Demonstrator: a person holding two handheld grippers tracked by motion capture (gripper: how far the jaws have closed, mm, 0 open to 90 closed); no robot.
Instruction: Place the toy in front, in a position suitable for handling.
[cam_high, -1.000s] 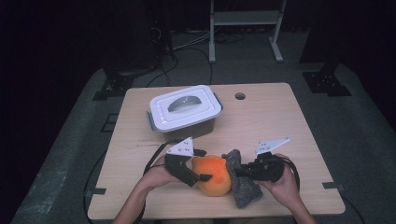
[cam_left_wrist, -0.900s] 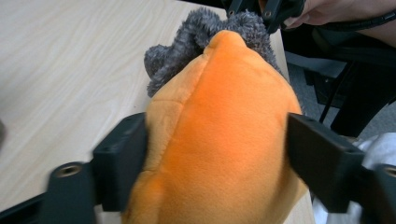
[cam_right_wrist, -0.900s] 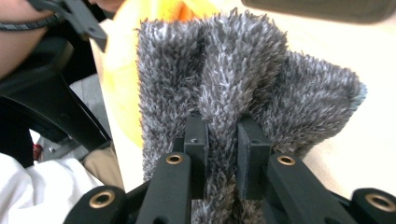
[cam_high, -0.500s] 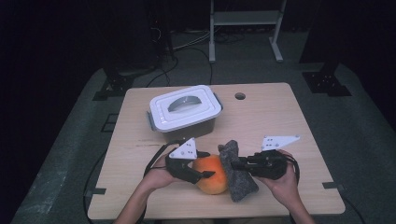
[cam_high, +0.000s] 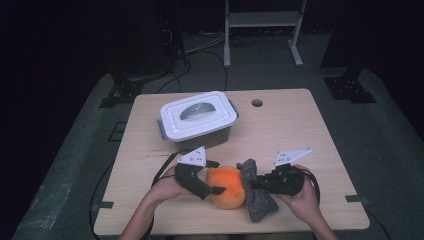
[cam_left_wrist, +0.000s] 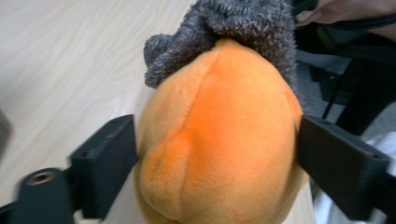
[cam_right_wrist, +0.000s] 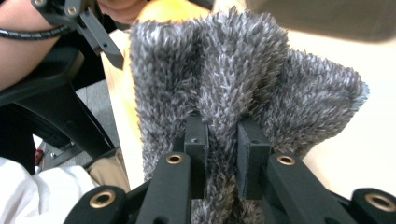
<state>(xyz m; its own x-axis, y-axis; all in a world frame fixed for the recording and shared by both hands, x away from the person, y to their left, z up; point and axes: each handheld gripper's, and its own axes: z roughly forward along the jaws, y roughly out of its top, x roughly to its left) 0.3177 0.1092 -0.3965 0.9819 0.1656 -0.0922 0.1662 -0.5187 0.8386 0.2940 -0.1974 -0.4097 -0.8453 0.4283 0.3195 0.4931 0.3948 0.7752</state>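
An orange plush toy (cam_high: 227, 187) lies near the table's front edge, with a grey fuzzy cloth (cam_high: 260, 205) draped against its right side. My left gripper (cam_high: 216, 177) straddles the toy from the left. In the left gripper view both jaws touch the toy's (cam_left_wrist: 219, 130) sides, and they have just been opening wider with it still between them. My right gripper (cam_high: 252, 184) comes in from the right. In the right gripper view its jaws are shut on a fold of the cloth (cam_right_wrist: 233, 74), pinched at the gripper's tips (cam_right_wrist: 223, 140).
A grey storage box with a white clip-on lid (cam_high: 197, 117) stands at the table's back left. The wooden table (cam_high: 300, 130) has a cable hole (cam_high: 257, 103) near its far edge. Dark floor, cables and a metal stand lie beyond it.
The right gripper has edged a little to the left with the cloth. The toy and the left hand stay about where they were.
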